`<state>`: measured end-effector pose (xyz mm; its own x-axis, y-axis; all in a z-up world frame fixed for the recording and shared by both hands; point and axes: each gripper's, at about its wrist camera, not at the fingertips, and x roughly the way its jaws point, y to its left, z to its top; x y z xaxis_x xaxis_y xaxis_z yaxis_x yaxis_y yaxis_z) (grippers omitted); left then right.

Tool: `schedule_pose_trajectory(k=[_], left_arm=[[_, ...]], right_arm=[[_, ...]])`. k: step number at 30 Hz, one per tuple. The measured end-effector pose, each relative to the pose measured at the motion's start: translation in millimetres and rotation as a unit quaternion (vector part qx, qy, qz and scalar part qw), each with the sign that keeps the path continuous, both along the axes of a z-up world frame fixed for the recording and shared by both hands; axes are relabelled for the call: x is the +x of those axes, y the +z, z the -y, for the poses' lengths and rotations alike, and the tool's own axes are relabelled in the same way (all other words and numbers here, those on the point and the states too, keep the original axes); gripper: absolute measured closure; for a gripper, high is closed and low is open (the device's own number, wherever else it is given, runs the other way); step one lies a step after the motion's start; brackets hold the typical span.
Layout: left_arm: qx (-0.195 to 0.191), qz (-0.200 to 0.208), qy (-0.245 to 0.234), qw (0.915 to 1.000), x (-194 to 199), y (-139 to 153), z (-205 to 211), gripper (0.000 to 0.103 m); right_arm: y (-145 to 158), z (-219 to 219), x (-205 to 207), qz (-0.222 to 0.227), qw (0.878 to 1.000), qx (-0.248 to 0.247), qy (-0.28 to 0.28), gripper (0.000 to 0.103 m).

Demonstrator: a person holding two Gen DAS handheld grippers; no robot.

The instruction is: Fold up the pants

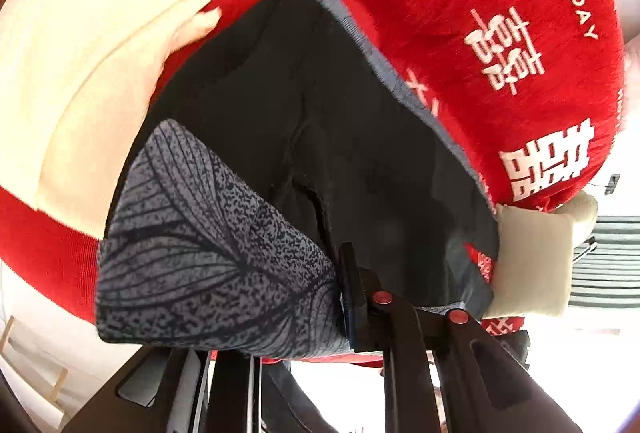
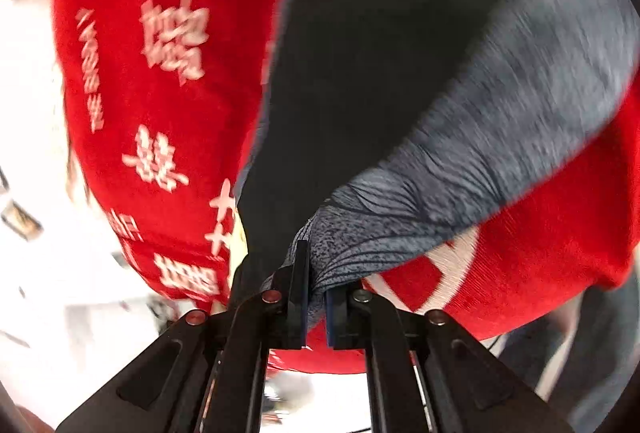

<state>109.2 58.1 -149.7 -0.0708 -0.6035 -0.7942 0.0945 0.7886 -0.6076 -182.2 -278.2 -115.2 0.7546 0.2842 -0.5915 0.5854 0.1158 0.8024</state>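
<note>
The pants point(image 1: 208, 253) are grey with a dark leaf print and a dark inside face. They hang in the air in front of a person in a red sweater point(image 1: 460, 13) with white characters. My left gripper point(image 1: 344, 297) is shut on one edge of the pants; only its right finger shows, the cloth covers the other. My right gripper point(image 2: 316, 297) is shut on a bunched edge of the pants point(image 2: 460, 161), which stretch up and right from the jaws. The right wrist view is motion-blurred.
The person's cream sleeve point(image 1: 92, 53) and hand point(image 1: 196, 29) lie at the upper left of the left wrist view, and a cream cuff point(image 1: 532, 265) at the right. The red sweater point(image 2: 160, 93) fills the left of the right wrist view. Bright room behind.
</note>
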Motion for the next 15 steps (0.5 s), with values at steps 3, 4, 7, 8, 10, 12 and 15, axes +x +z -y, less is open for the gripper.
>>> schedule_pose_trajectory(k=[3, 4, 7, 8, 10, 12, 15], left_arm=[[-0.007, 0.011, 0.002, 0.9999, 9, 13, 8, 0.084], [-0.009, 0.018, 0.003, 0.9998, 15, 18, 14, 0.084], [-0.016, 0.029, 0.011, 0.9994, 31, 27, 27, 0.084], [-0.017, 0.033, 0.015, 0.9992, 37, 29, 32, 0.084], [-0.018, 0.046, 0.026, 0.9985, 56, 34, 47, 0.084], [-0.015, 0.052, 0.035, 0.9979, 71, 32, 59, 0.084], [-0.001, 0.055, 0.047, 0.9974, 103, 19, 83, 0.084]], right_arm=[[28, 15, 20, -0.005, 0.999, -0.035, 0.040, 0.097], [36, 24, 31, -0.005, 0.998, -0.044, 0.053, 0.097], [48, 46, 57, -0.008, 0.995, -0.060, 0.083, 0.097], [52, 52, 67, -0.011, 0.994, -0.064, 0.093, 0.097], [54, 71, 91, -0.017, 0.990, -0.073, 0.120, 0.097], [50, 92, 120, -0.024, 0.987, -0.074, 0.141, 0.097], [39, 124, 168, -0.042, 0.981, -0.074, 0.174, 0.096]])
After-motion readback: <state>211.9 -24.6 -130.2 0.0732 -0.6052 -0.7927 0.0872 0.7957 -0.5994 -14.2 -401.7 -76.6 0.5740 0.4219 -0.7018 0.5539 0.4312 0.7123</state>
